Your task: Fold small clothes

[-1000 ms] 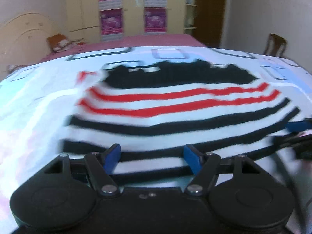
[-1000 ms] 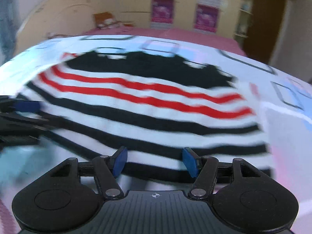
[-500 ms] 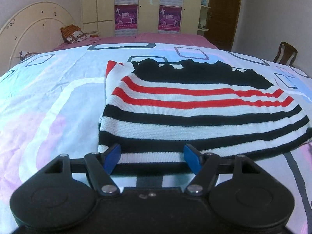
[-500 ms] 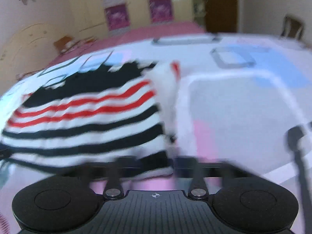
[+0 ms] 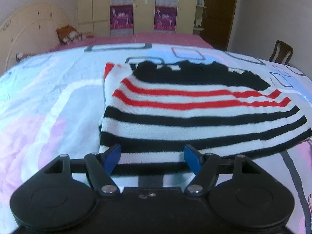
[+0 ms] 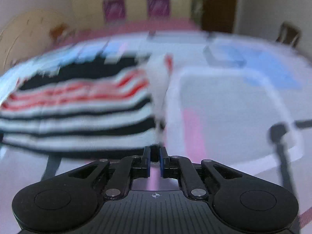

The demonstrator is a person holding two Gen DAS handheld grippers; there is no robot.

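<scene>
**Right tongs pinch the hem corner, left tongs wait wide**

The striped sweater (image 5: pixel 195 113) lies flat on the bed (image 5: pixel 48 107), black band at the far end, red stripes in the middle, black-and-white hem nearest both cameras. The right tongs (image 6: pixel 154 161) are squeezed almost together at the sweater's near right corner, and a dark bit of hem appears caught between the blue pads, though the view is blurred. The left tongs (image 5: pixel 152 156) stand wide over the near left part of the hem, pads clear of the knit, gripping nothing.

My read: this is the start of a fold, with one corner taken and the other not. To do it well, the left tongs should drop onto the hem edge and bite both layers, not just the top one. Then both corners ought to rise together and travel level, so the stripes stay parallel. The risk is a lopsided lift dragging the knit askew across the bedspread.
</scene>
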